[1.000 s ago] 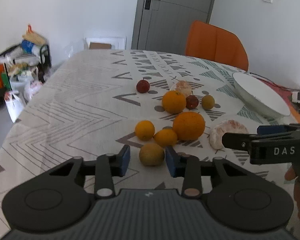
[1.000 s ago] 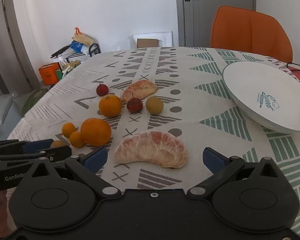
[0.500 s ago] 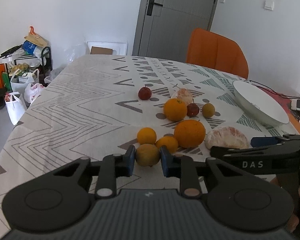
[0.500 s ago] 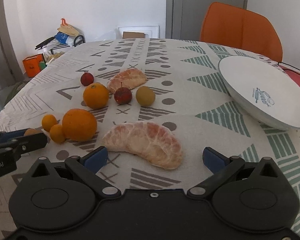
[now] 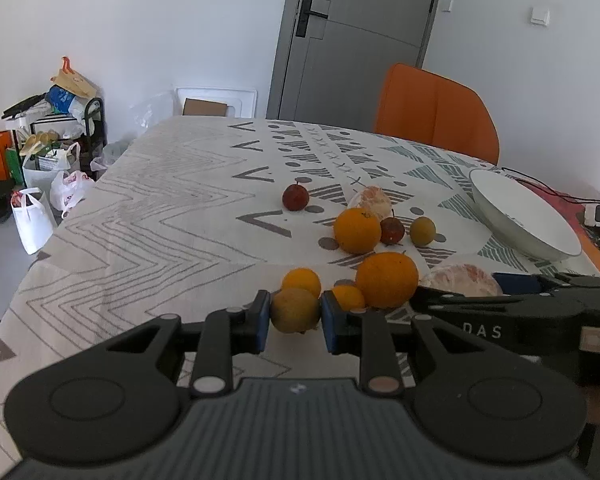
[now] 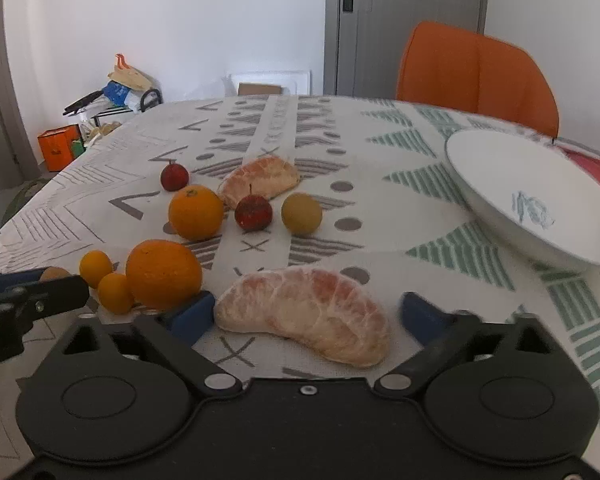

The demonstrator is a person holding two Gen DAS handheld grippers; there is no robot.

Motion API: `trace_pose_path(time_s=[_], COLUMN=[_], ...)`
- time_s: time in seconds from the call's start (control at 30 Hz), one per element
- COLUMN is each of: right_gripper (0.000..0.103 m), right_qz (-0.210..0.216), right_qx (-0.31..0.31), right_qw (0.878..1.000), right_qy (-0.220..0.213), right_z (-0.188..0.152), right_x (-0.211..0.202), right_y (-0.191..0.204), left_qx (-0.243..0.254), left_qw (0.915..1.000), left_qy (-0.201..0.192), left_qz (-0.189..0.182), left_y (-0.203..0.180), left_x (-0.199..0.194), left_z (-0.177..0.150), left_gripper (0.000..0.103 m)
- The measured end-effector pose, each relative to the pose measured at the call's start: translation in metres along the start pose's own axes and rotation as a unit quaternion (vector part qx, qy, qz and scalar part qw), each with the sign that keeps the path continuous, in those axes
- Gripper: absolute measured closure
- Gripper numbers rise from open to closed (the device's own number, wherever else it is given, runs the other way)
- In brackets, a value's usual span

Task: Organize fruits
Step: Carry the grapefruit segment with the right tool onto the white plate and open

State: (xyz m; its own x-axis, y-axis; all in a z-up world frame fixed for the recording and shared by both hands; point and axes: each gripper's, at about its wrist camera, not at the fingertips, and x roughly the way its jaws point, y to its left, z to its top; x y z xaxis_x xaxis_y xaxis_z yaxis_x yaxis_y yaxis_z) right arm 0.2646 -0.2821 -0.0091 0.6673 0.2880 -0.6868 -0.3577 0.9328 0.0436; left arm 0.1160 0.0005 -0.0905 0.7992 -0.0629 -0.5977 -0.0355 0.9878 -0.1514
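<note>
Since 1.0 s ago, left gripper (image 5: 293, 320) closed onto yellow-brown fruit (image 5: 295, 310), dull, round, pinched between blue pads. Right gripper (image 6: 306, 316) wide, straddling peeled pomelo (image 6: 306, 314), pale pink, curved.

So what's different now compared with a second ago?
The left gripper closed its open fingers onto the yellow-brown fruit and lifted it slightly. The right gripper moved forward; its open fingers now flank the peeled pomelo piece without gripping it. The oranges, red fruits and white plate stayed put.
</note>
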Motion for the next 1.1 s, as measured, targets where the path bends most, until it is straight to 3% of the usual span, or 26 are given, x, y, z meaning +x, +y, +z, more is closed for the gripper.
trace_pose_path(time_s=[0.37, 1.1], right_gripper=[0.019, 0.019], right_qz=[0.034, -0.009], right_qx=[0.040, 0.101], right_qw=[0.998, 0.990], right_qy=[-0.019, -0.097], right_z=[-0.002, 0.020], right_x=[-0.019, -0.046], right_y=[-0.028, -0.103], left_qx=[0.032, 0.085], left_qw=[0.9993, 0.9935], left_qy=[-0.015, -0.037], left_qz=[-0.013, -0.066], left_y=[-0.026, -0.104], left_x=[-0.004, 0.017], left_z=[0.017, 0.057], left_gripper=[0.077, 0.077])
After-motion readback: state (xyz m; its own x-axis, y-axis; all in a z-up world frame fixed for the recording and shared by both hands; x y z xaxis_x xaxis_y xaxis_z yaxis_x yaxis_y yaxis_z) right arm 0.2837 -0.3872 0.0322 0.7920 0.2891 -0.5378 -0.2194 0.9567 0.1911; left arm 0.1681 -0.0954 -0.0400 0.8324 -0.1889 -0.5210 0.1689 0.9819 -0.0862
